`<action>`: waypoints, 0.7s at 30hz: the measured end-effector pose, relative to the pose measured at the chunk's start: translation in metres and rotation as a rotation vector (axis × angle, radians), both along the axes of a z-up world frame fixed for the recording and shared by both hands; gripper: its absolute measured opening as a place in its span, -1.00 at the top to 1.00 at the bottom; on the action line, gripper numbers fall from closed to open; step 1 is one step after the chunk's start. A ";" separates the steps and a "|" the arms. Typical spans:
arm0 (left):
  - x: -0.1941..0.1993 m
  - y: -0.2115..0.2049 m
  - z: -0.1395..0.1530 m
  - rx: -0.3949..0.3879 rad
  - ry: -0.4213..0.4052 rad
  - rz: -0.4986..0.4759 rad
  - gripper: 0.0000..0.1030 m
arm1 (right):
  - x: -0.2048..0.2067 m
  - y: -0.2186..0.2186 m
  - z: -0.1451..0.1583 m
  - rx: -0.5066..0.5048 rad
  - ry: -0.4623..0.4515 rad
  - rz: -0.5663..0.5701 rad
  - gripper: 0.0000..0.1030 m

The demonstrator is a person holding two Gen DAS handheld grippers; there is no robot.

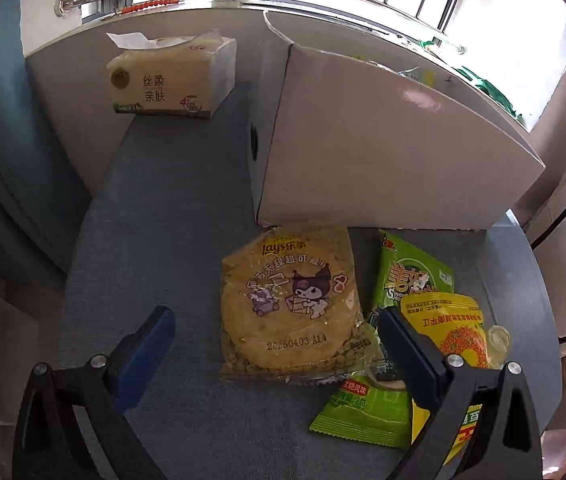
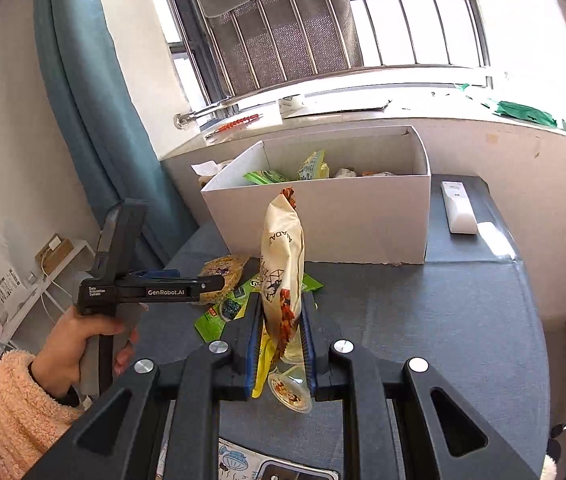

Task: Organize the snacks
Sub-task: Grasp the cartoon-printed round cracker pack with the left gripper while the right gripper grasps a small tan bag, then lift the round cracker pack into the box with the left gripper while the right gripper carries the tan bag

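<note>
Left wrist view: left gripper has jaws spread wide with nothing between the pads, hovering over the Lay's chip packet, which lies flat just in front of the white box. Right of the packet, also in front of the box: green snack packet partly under a yellow packet, and a second green packet nearest the camera. Tissue pack sits left of the box against the wall. Surface is a blue-grey tabletop; barred window behind the box. Right wrist view: right gripper is clamped on a cream snack bag, held upright and clear of the tabletop, in front of the box. Box is open-topped with several packets inside. A small sealed cup lies below the bag. White remote sits right of the box; teal curtain left of it. A hand in a fuzzy sleeve holds the left gripper.
</note>
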State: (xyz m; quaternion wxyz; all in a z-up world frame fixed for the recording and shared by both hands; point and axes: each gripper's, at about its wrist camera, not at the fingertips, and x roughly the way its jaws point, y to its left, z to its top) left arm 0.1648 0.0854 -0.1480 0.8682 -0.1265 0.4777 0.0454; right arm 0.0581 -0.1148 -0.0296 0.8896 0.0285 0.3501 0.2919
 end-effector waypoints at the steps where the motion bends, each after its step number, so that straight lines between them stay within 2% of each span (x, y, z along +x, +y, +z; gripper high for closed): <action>1: 0.006 -0.001 -0.006 -0.002 0.019 0.005 -0.98 | -0.003 -0.004 0.000 0.008 0.002 -0.002 0.63; 3: 0.008 -0.005 -0.008 0.014 -0.003 -0.018 -0.84 | -0.004 -0.010 0.000 0.018 0.003 -0.006 0.63; 4: 0.007 -0.007 -0.005 0.020 -0.025 -0.039 -0.54 | -0.004 -0.013 -0.001 0.014 0.002 -0.011 0.63; 7: -0.007 -0.008 0.003 0.017 -0.083 -0.054 -0.50 | -0.004 -0.021 -0.004 0.035 0.010 -0.011 0.63; 11: -0.039 -0.010 0.029 0.032 -0.214 -0.076 -0.50 | 0.001 -0.027 -0.010 0.057 0.024 -0.021 0.63; 16: -0.074 -0.025 0.082 0.099 -0.398 -0.124 -0.50 | 0.012 -0.028 -0.010 0.085 0.033 -0.028 0.63; 21: -0.063 -0.028 0.139 0.096 -0.521 -0.154 -0.50 | 0.039 -0.025 0.011 0.097 0.003 -0.032 0.63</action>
